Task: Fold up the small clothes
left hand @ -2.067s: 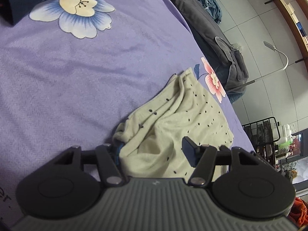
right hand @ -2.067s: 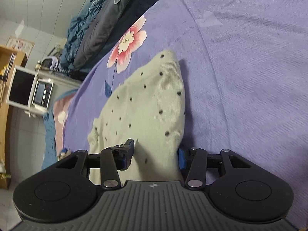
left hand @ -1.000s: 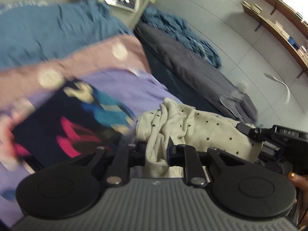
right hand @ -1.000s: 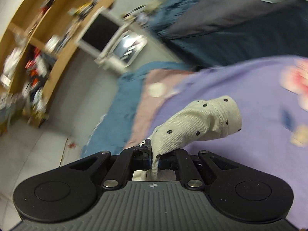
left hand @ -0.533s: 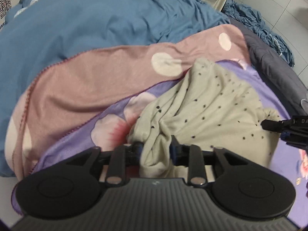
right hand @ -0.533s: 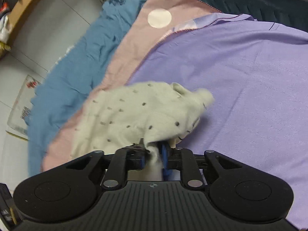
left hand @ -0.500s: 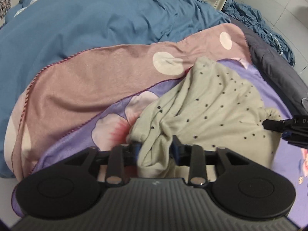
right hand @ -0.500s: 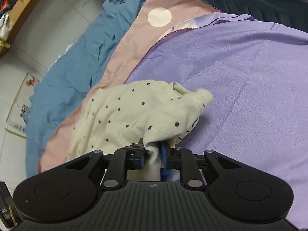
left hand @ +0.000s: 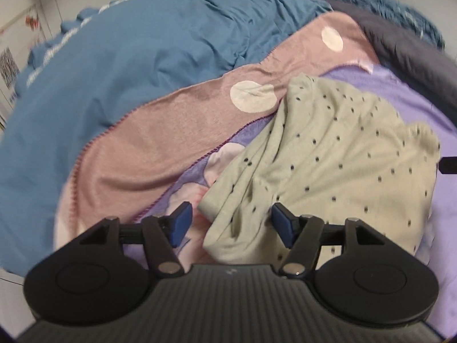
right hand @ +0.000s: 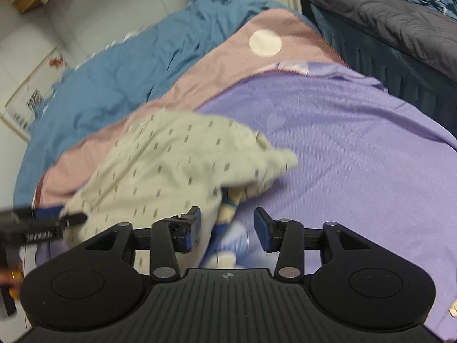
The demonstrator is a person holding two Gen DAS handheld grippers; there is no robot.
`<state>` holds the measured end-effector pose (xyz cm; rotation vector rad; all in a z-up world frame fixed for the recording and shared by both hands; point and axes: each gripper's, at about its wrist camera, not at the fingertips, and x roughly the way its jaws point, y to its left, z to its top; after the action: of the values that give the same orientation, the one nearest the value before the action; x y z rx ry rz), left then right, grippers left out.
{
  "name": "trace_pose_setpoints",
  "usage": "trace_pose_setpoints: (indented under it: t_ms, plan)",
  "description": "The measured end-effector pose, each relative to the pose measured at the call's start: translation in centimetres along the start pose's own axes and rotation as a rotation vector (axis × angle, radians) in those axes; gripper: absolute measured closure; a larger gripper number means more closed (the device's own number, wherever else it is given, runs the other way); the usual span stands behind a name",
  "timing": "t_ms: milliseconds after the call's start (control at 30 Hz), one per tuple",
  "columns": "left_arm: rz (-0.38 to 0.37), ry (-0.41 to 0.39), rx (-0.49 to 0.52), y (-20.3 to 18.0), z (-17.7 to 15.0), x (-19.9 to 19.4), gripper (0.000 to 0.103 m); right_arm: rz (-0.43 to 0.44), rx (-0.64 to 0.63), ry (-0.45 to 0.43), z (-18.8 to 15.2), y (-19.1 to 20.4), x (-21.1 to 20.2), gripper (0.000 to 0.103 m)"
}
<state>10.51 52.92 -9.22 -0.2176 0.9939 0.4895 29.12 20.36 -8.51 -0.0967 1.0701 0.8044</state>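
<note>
A small cream garment with dark dots [left hand: 328, 154] lies crumpled on the purple floral bedsheet [left hand: 405, 100], one end overlapping a pink blanket. My left gripper [left hand: 228, 223] has its jaws opening; a bunched fold of the garment sits between the blue pads, which no longer press on it. In the right wrist view the same garment [right hand: 171, 168] is motion-blurred. My right gripper [right hand: 228, 225] is opening too, its left pad close beside the garment's edge and nothing pinched between the pads. The left gripper's tip [right hand: 71, 217] shows at the left edge there.
A pink blanket with white dots [left hand: 171, 131] and a blue duvet [left hand: 114, 71] lie bunched beyond the garment. A dark grey quilt [right hand: 400, 28] runs along the far right side. Open purple sheet [right hand: 357, 148] spreads to the right of the garment.
Both grippers carried the garment across the bed, lowered it by the pink blanket, then opened. The cloth that was pinched half a second ago now lies loose on the sheet.
</note>
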Motion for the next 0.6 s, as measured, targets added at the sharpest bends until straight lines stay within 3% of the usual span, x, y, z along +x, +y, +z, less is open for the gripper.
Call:
trace_pose_setpoints:
  t_ms: [67,133,233,400,433,600]
  plan:
    - [0.010,0.009,0.031,-0.7,0.0,-1.5,0.032,0.019,-0.030,0.050,-0.9,0.6,-0.5,0.014]
    - [0.000,0.010,0.049,-1.4,-0.2,-3.1,0.015,0.039,-0.077,0.093,-2.0,1.5,-1.1,0.014]
    - [-0.020,0.005,0.111,-3.2,-0.5,-5.6,0.003,0.072,-0.149,0.129,-3.1,3.0,-2.2,0.013]
    - [0.015,0.058,0.230,-6.6,-0.3,-8.4,0.001,0.112,-0.235,0.144,-2.7,6.0,-4.5,0.005]
    - [0.023,0.068,0.246,-7.0,-0.2,-8.9,0.001,0.101,-0.280,0.140,-2.4,6.9,-5.0,0.000]
    - [0.064,0.089,0.278,-7.2,0.8,-11.3,0.001,-0.002,-0.543,0.112,-1.0,10.9,-6.9,0.000]
